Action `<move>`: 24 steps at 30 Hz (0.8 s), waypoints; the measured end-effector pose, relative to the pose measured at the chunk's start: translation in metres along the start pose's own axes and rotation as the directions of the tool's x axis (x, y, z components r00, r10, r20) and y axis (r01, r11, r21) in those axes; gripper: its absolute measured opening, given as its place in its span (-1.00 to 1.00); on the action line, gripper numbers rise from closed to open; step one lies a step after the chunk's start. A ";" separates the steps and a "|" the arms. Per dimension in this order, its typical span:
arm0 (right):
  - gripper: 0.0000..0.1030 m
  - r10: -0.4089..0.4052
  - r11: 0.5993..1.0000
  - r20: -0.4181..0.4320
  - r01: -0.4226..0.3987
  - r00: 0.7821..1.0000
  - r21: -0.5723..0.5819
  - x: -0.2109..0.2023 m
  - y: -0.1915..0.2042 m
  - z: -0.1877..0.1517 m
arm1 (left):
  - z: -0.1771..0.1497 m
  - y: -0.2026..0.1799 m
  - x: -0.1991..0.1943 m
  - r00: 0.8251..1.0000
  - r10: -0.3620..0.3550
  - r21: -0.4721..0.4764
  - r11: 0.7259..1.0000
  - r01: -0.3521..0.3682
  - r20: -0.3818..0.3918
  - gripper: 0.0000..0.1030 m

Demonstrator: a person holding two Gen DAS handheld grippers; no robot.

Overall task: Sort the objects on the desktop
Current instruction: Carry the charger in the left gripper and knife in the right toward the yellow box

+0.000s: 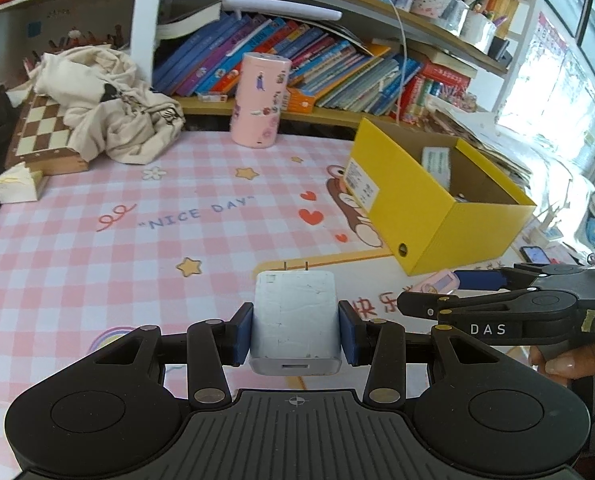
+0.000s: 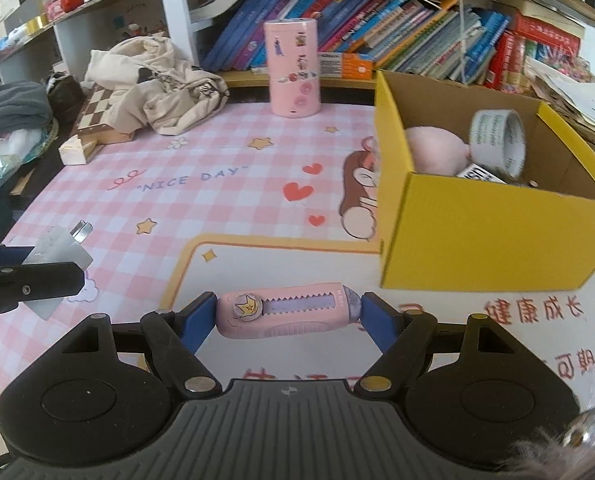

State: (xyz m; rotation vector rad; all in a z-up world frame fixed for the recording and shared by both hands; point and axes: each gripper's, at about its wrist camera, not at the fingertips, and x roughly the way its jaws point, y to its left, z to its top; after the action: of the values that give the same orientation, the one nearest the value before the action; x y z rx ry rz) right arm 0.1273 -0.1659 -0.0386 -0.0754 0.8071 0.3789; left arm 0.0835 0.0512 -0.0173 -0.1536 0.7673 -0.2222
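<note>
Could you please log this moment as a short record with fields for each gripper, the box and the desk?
left gripper: shut on white charger, prongs pointing away
right gripper: shut on pink utility knife, held crosswise
yellow box: open, holds tape roll and pink plush
desk mat: pink check, pink cylinder upright at back

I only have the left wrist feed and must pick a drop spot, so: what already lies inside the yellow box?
Observer: A pink plush toy lies in the yellow box, against its left wall.
Operator: Anything else in there?
Observer: A roll of tape stands on edge beside the plush.
Operator: What is the right gripper carrying?
Observer: The right gripper is shut on a pink utility knife, gripped end to end, with a crown sticker on its slider.
</note>
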 end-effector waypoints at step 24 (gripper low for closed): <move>0.48 -0.101 0.989 -0.028 0.104 0.994 0.109 -0.023 -0.084 -0.024 | 0.012 -0.073 0.050 0.991 -0.108 0.095 0.989 0.115 -0.080 -0.19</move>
State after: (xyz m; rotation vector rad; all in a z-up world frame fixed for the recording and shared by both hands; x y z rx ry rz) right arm 0.1266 -0.2562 -0.0447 -0.0177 0.8418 0.2361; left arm 0.1168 -0.0309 -0.0264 -0.0944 0.8211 -0.3735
